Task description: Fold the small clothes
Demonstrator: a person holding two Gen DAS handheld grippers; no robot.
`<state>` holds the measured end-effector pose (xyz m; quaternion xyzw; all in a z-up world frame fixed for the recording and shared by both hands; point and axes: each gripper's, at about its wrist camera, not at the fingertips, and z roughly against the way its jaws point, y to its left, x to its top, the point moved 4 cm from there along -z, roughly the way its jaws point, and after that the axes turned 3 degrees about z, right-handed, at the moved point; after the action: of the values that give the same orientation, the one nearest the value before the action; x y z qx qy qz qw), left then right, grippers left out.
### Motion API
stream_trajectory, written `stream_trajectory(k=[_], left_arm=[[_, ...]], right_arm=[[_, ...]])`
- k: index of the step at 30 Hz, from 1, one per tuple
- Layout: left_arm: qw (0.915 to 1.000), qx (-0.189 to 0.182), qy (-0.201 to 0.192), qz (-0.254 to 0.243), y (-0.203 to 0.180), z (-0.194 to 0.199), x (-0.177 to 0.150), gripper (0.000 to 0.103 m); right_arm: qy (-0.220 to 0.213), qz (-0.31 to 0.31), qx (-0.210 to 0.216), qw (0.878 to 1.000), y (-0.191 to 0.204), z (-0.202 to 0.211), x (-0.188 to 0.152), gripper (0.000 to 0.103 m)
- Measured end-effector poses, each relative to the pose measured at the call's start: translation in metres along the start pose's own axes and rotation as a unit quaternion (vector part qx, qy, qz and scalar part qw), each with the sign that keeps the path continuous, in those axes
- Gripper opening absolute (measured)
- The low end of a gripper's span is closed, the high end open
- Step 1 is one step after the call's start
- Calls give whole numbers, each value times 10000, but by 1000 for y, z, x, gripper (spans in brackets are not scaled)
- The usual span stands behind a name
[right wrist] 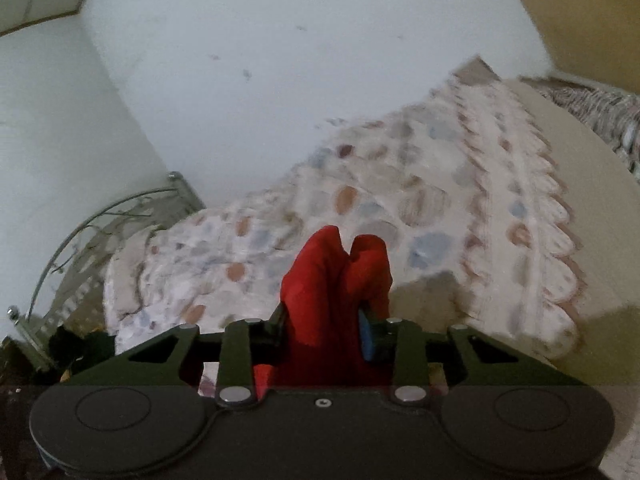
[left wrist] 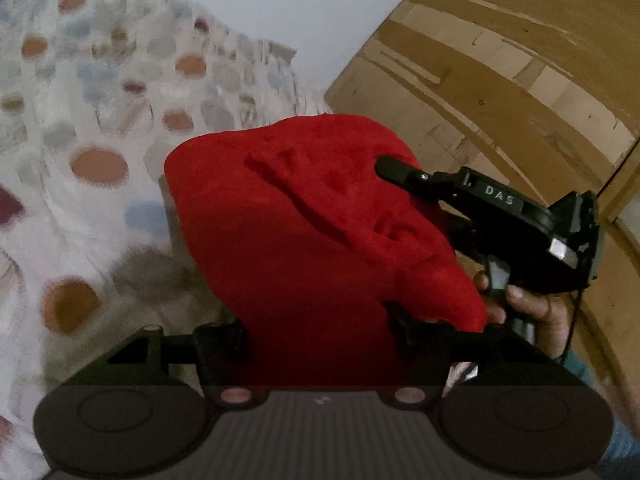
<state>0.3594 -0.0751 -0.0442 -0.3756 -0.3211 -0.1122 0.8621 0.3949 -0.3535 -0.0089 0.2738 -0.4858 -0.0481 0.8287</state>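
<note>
A red garment [left wrist: 304,232] hangs bunched above the bed, held up at two places. My left gripper [left wrist: 320,328] is shut on its near part, and red cloth fills the whole gap between the two fingers. In the left wrist view the right gripper comes in from the right, carried by a hand [left wrist: 532,308]. One of its fingers [left wrist: 404,174] presses into the garment's upper right edge. In the right wrist view my right gripper [right wrist: 324,320] is shut on a fold of the red garment [right wrist: 328,276], which sticks up in two lobes past a blue pad [right wrist: 366,336].
Under the garment lies a white bedspread with brown, blue and maroon spots [left wrist: 96,128], scalloped along its edge [right wrist: 560,248]. A wooden wardrobe [left wrist: 500,80] stands close on the right. A metal headboard [right wrist: 80,232] and a white wall [right wrist: 280,80] lie beyond the bed.
</note>
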Motion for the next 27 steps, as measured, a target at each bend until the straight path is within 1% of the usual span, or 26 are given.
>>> stream_trajectory(k=[3, 5, 7, 10, 13, 14, 15, 17, 19, 22, 24, 26, 27], left_arm=[[9981, 363, -186, -458, -1, 18, 15, 68], [9956, 605, -268, -666, 3, 27, 26, 68], [9934, 823, -319, -731, 13, 36, 38, 67], [9911, 1097, -268, -710, 33, 46, 48, 68], [9901, 1317, -109, -479, 59, 48, 47, 68], [9899, 1368, -19, -359, 68, 46, 43, 69], [9895, 1425, 35, -221, 80, 44, 36, 70], [9900, 1402, -86, -122, 93, 46, 28, 72], [9906, 1353, -136, -115, 95, 49, 24, 74], [9852, 1611, -110, -573, 81, 40, 18, 78], [9779, 1840, -109, -987, 67, 30, 12, 81], [9706, 2016, -155, -1304, 53, 27, 1, 82], [9675, 2074, -185, -1437, 48, 26, -2, 82]], right_arm=[[-130, -39, 246, 9996, 15, -3, 8, 35], [-202, -78, 399, 9990, 22, -12, 13, 34], [-245, -129, 457, 9986, 30, -27, 17, 34], [-190, -321, 513, 9980, 36, -56, 19, 34], [94, -287, 341, 9990, 38, -89, 11, 34], [214, -261, 251, 9991, 38, -100, 5, 31], [287, -225, 174, 9992, 37, -108, -1, 23], [462, -97, -57, 9989, 32, -122, -14, 23], [621, -112, -247, 9977, 22, -129, -26, 23], [753, -269, -346, 9962, 8, -130, -40, 27], [704, -289, -405, 9963, 4, -125, -44, 28], [683, -296, -463, 9962, 2, -120, -46, 31], [682, -265, -507, 9960, 3, -118, -46, 31]])
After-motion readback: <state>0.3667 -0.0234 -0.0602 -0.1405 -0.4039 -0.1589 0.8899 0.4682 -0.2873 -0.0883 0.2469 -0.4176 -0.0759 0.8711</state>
